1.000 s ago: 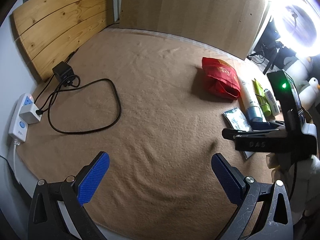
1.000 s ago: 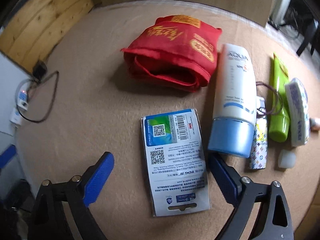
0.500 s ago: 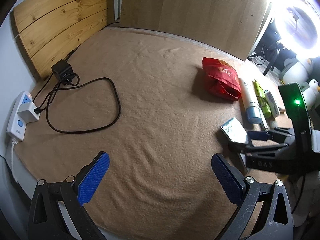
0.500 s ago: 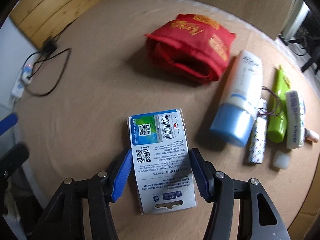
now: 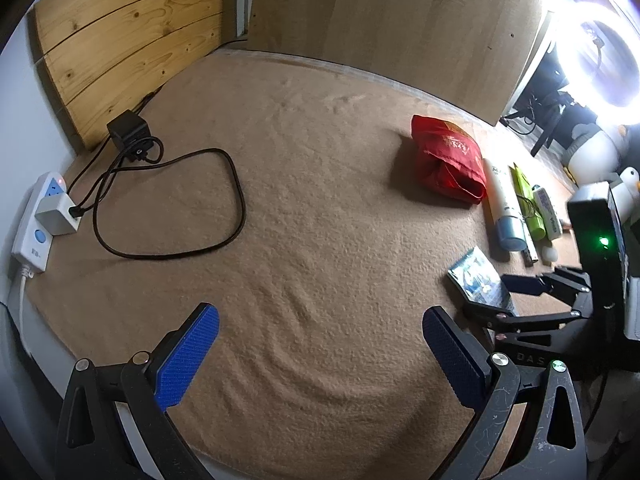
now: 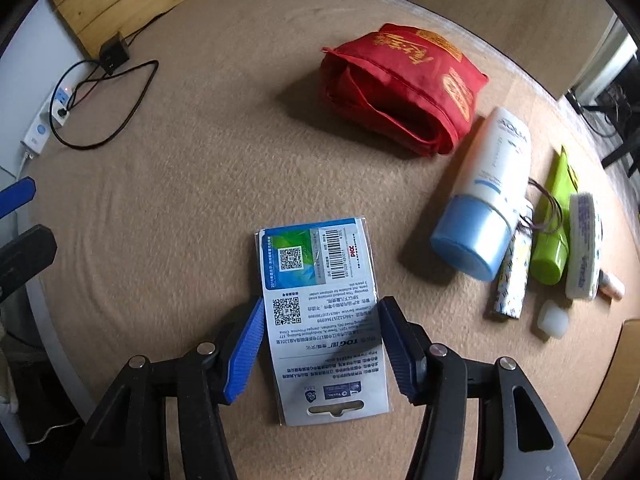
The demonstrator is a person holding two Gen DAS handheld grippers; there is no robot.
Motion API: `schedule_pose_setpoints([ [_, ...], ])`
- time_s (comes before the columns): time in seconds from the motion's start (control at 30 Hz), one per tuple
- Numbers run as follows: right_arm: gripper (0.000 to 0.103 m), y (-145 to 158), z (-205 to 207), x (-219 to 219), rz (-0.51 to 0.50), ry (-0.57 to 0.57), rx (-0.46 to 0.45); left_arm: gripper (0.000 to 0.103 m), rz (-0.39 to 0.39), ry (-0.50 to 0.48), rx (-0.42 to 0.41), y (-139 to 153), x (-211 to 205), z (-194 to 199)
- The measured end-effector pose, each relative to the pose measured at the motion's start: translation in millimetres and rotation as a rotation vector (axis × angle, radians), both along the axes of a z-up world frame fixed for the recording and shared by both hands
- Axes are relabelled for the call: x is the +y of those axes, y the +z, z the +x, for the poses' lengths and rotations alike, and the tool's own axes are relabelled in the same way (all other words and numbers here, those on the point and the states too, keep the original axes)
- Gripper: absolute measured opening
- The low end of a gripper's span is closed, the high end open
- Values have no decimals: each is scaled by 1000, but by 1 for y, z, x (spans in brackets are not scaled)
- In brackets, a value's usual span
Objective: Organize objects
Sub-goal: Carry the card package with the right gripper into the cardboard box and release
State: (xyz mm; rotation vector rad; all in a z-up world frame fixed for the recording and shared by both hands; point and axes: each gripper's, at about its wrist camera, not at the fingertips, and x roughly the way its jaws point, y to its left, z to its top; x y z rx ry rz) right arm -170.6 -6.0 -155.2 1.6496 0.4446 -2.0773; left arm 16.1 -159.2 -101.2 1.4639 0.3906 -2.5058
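A flat blue-and-white packet (image 6: 324, 312) lies on the tan blanket. My right gripper (image 6: 322, 344) sits low over it with a blue pad on each long edge, closed to the packet's width and touching its sides. The packet (image 5: 478, 280) and the right gripper (image 5: 504, 296) also show in the left wrist view. A red fabric pouch (image 6: 404, 84) lies beyond, mouth open toward me. My left gripper (image 5: 320, 356) is open and empty above bare blanket.
Right of the packet lie a white tube with a blue cap (image 6: 484, 196), a green tube (image 6: 554, 232), a small patterned stick (image 6: 512, 280), a white packet (image 6: 582, 248) and a clear cap (image 6: 554, 318). A power strip (image 5: 38, 216), adapter and black cable (image 5: 168, 208) lie at the left.
My right gripper has dropped onto the packet and narrowed from wide open until its pads meet the packet's edges. The left gripper has stayed open and nearly still.
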Motion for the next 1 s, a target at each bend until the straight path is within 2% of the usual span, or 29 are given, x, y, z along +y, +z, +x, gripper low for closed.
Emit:
schedule_pose_setpoints([
  [0.27, 53, 20, 5, 51, -110, -122, 13, 103, -9, -22, 2, 2, 15, -6],
  [0.37, 53, 36, 10, 71, -142, -183, 35, 103, -13, -47, 2, 3, 27, -13],
  [0.4, 53, 39, 13, 55, -149, -202, 46, 103, -15, -56, 2, 3, 32, -15],
  [0.53, 53, 65, 19, 103, -174, -292, 98, 103, -21, -94, 6, 5, 53, -25],
  [0.57, 53, 68, 16, 97, -174, -315, 110, 103, -23, -104, 8, 6, 59, -28],
  [0.77, 53, 96, 35, 174, -158, -453, 184, 103, -33, -166, 15, 9, 98, -42],
  [1.0, 53, 106, 41, 254, -128, -607, 235, 103, -41, -220, 23, 12, 141, -54],
])
